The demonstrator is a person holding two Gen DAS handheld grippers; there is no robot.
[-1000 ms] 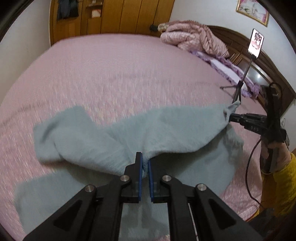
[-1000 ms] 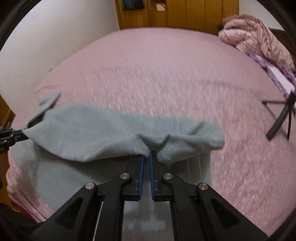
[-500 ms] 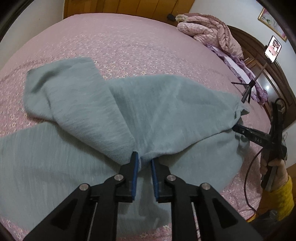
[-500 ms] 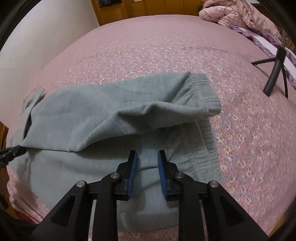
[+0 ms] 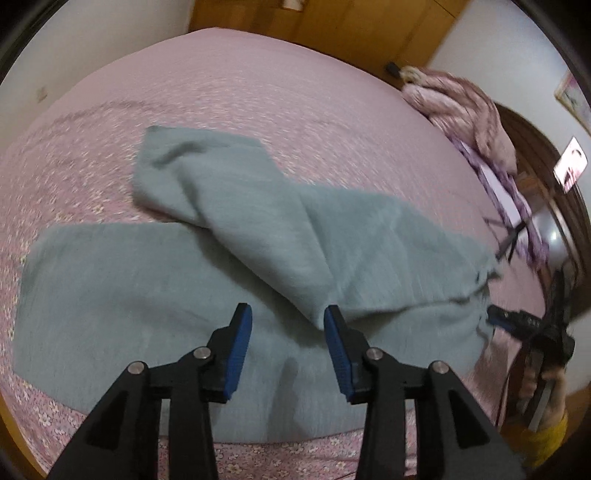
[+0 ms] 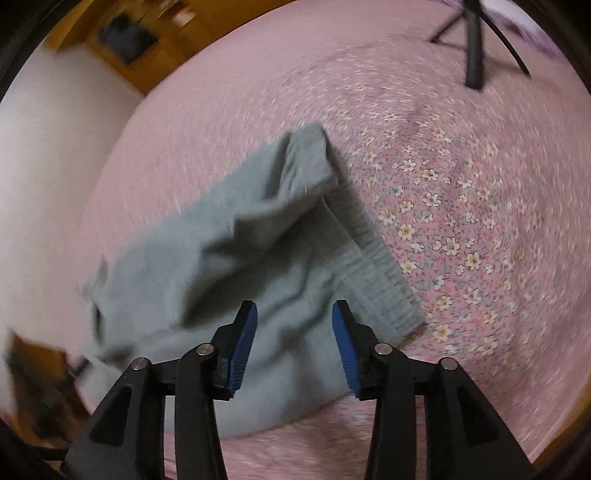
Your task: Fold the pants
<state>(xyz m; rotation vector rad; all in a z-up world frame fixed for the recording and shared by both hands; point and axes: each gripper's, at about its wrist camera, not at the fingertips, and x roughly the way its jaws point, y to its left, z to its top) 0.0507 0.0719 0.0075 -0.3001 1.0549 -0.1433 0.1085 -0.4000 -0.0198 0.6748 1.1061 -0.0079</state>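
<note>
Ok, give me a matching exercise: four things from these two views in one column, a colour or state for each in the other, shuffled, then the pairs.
Things:
1. pants
2. left tongs
3. bedspread
4. waistband

Colour or state:
A. pink with small flowers
B. ribbed, lying flat at the edge of the cloth
C. grey-green, one leg folded across the other
D. open, blue pads apart, holding nothing

Pairs: 1-C, 2-D, 3-A, 4-B

The right tongs stand open too, above the pants.

A home bedroom: pink floral bed (image 5: 295, 92), wooden wardrobe (image 5: 332, 26), bunched quilt (image 5: 461, 103) by the headboard (image 5: 546, 155).
</note>
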